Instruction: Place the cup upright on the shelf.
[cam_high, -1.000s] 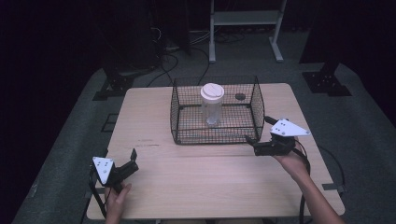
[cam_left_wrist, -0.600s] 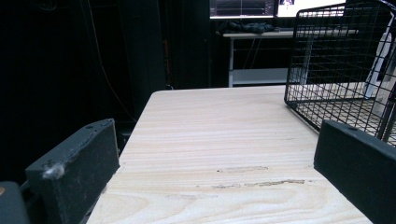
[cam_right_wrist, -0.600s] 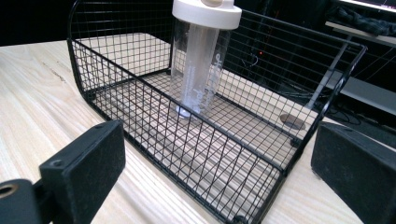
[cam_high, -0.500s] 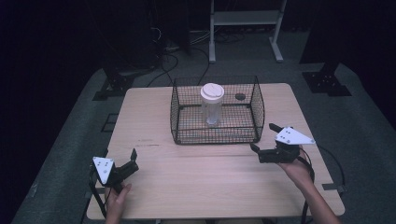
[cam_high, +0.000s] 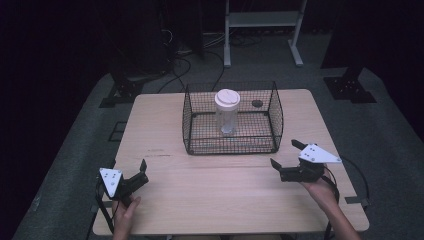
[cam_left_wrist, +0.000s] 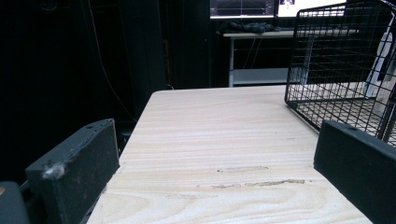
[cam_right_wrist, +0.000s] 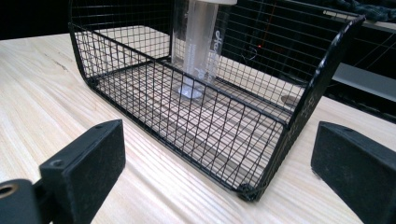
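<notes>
A black wire basket (cam_high: 231, 146) stands at the table's middle back, seen too in the left gripper view (cam_left_wrist: 336, 60) and the right gripper view (cam_right_wrist: 299, 116). Upright inside it is a clear plastic cup (cam_high: 227, 114) (cam_right_wrist: 198, 42) with a white lid. My left gripper (cam_high: 142, 174) (cam_left_wrist: 217, 140) sits open near the front left corner, with nothing between its jaws. My right gripper (cam_high: 284, 153) (cam_right_wrist: 219, 140) is open just off the basket's front right corner, pointing at it and empty.
The wooden table (cam_high: 225, 200) has bare room across its front half. A small dark round object (cam_high: 257, 103) lies behind the basket. Beyond the table are a white stand (cam_high: 260, 20), cables and dark floor.
My right gripper has drawn back from the basket's right front corner, toward the near right side of the table. The left gripper, basket and cup have stayed put.
</notes>
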